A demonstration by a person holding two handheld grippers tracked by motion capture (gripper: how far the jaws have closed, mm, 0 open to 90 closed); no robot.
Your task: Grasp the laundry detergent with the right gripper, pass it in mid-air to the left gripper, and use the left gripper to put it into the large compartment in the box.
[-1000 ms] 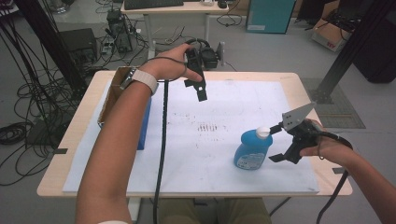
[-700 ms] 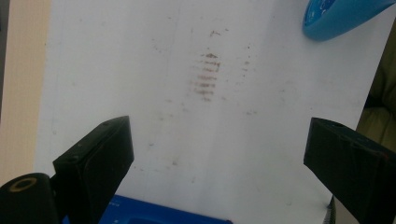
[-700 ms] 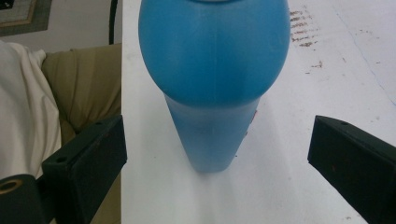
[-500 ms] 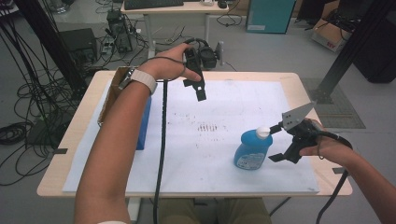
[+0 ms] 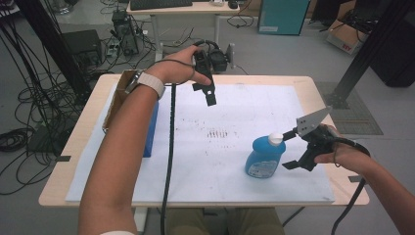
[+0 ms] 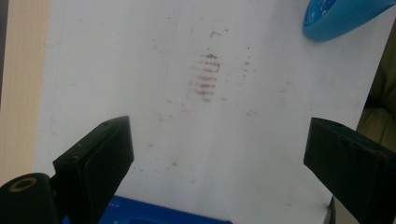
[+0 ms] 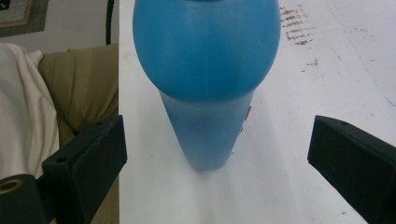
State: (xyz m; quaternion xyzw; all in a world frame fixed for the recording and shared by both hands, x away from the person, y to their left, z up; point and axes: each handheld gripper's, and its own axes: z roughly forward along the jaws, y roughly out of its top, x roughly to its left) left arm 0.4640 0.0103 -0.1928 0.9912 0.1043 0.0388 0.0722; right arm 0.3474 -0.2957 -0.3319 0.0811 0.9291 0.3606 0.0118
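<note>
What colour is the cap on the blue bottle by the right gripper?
White. The cap tops the blue bottle, clearest in the high view.

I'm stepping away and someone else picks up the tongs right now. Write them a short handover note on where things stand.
Right tongs: open, level with the blue bottle, jaws either side of it but not pressing.
Left tongs: open, empty, held above the far side of the white sheet.
Bottle: upright on the sheet's near right part, white cap on.
Blue box: at the sheet's left edge, under the left forearm.
Done: right tongs lined up on the bottle.
Left: likely close on the bottle and lift it.
</note>
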